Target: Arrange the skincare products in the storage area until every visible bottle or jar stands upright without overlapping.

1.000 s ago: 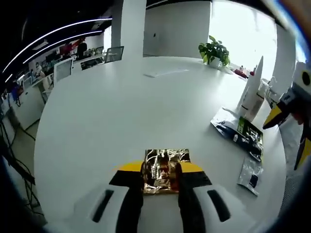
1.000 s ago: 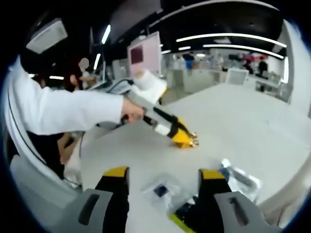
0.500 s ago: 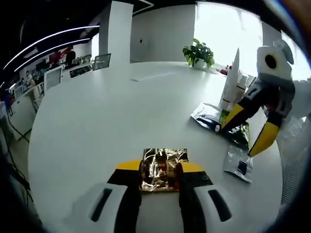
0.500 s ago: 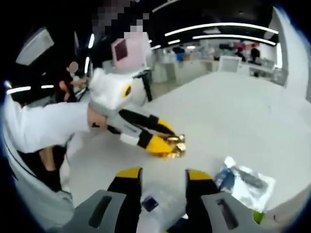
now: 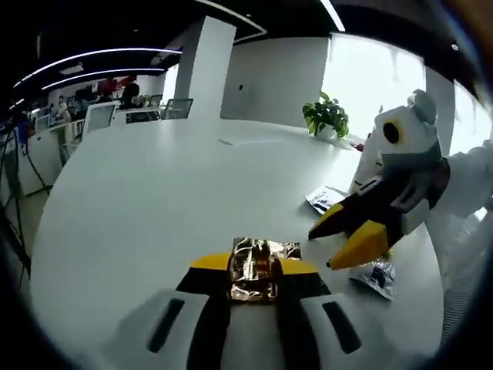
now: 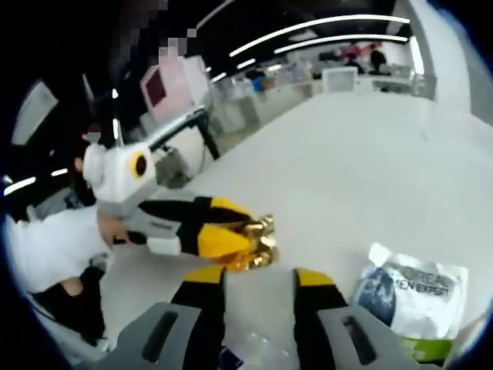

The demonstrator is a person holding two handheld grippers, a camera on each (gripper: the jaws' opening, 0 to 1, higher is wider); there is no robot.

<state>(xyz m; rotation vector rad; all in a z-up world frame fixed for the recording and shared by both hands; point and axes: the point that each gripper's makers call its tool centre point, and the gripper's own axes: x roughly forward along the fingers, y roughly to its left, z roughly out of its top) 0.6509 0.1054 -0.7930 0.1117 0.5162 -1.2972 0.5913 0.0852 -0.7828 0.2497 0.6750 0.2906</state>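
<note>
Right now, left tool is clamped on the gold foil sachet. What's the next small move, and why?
Probably bring the right tool the rest of the way to the gold foil sachet. The left tool pinches its near edge, and the right tool's tips hang open just beside its far corner, not touching.

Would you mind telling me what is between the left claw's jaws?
A crinkled gold foil sachet is pinched in the left claw, resting on the white table. Its near end is hidden by the jaws.
</note>
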